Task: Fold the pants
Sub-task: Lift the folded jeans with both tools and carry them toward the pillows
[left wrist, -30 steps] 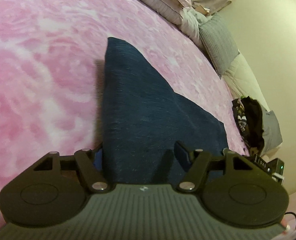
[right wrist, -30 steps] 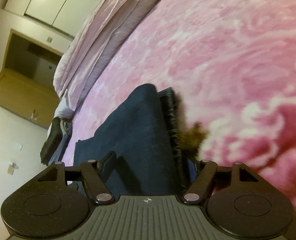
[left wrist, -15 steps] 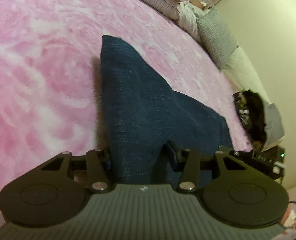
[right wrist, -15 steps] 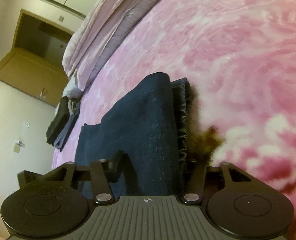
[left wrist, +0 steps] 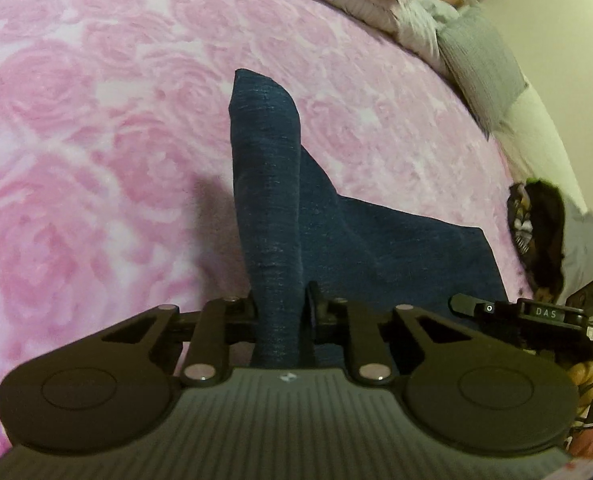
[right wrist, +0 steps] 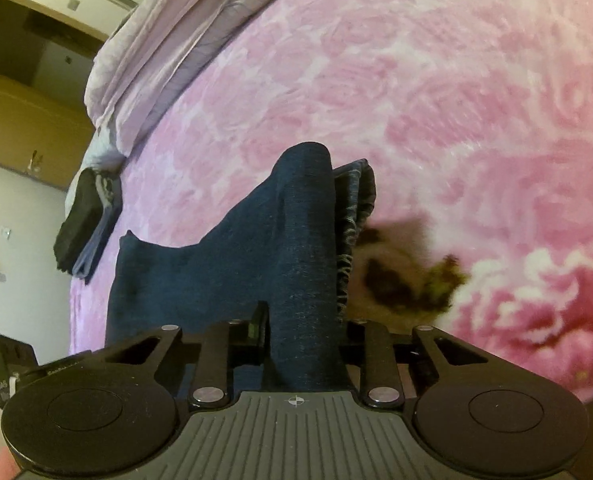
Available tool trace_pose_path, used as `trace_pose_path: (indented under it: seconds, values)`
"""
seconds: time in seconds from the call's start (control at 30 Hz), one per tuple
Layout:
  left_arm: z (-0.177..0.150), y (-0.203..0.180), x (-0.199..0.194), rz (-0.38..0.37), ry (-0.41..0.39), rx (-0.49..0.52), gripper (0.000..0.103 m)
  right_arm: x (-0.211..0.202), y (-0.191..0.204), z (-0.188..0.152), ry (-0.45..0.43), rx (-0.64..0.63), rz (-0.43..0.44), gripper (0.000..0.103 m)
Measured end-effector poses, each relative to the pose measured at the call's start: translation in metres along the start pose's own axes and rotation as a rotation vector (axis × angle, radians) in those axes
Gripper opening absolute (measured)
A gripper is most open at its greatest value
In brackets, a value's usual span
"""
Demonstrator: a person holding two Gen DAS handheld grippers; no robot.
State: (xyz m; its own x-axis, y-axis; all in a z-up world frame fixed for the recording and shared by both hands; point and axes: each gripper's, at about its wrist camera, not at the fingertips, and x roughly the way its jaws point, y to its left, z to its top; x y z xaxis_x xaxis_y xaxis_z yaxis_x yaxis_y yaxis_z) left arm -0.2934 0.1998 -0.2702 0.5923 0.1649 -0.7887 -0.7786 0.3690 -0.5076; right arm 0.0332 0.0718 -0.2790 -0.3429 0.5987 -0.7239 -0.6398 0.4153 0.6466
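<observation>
We see the left gripper (left wrist: 282,316) closing, its jaws pinching a bunched fold of the dark blue pants (left wrist: 272,208). The right gripper (right wrist: 304,334) is closing too, with another fold of the pants (right wrist: 296,248) squeezed between its jaws. The pants lie in the middle of the pink rose bed (left wrist: 76,140), one end pulled up. The gripper tips are hidden in cloth. A dark pile (right wrist: 84,220) sits at the bed's far edge, too blurry to name.
</observation>
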Motion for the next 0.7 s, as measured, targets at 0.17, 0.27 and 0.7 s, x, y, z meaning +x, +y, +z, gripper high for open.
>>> trace_pose_path:
  seconds: [0.17,0.27,0.7]
  values:
    - [0.005,-0.017,-0.074,0.012,-0.062,-0.101,0.015,-0.032,0.063,0.024,0.063,-0.060,0.020,0.023]
    - [0.008,-0.025,-0.120,0.041,-0.125,-0.164,0.015,-0.041,0.108,0.042,0.108,-0.114,0.041,0.023]
    - [0.051,0.062,-0.250,0.120,-0.390,-0.330,0.015,0.048,0.289,0.060,0.226,-0.339,0.179,0.023]
